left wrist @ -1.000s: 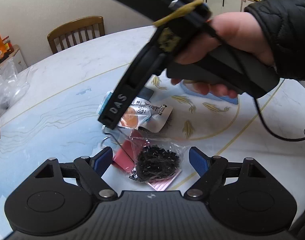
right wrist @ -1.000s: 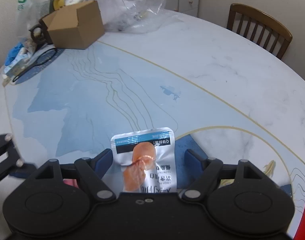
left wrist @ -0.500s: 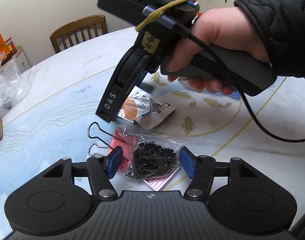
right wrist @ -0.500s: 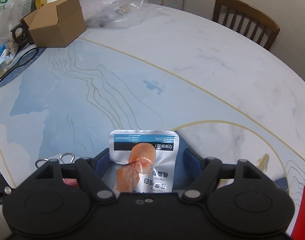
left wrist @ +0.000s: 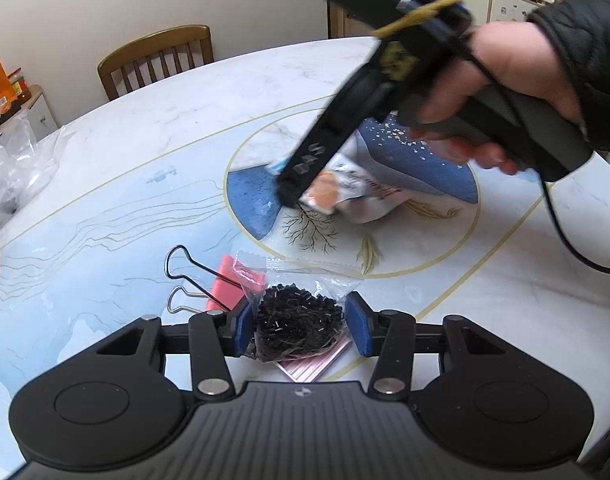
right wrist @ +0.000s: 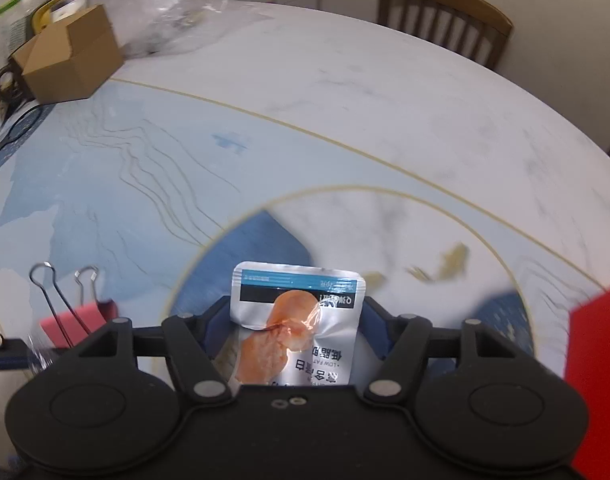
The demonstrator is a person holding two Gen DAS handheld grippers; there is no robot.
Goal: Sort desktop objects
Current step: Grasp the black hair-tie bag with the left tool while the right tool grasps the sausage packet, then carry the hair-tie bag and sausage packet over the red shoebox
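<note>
The left gripper (left wrist: 301, 330) pointed steeply down with its jaws closing on a clear bag of small black pieces (left wrist: 297, 316); the bag sat squarely between the blue pads (left wrist: 241, 328), which seemed just to touch its sides. The bag lay partly over a pink binder clip (left wrist: 235, 284) whose wire handles ran away to the left.

The right gripper (right wrist: 295, 328) had its jaws closing too, with a silver snack packet (right wrist: 299, 320) standing between them, long axis running straight out along the fingers; whether the pads already pressed it could not be told. In the left wrist view that packet (left wrist: 345, 192) hung above the worktop (left wrist: 185, 128), beyond the bag.

The round worktop bore marbled blue and gold patterns. A cardboard box (right wrist: 71, 56), crumpled plastic and a wooden chair (right wrist: 445, 16) stood at its far side.
</note>
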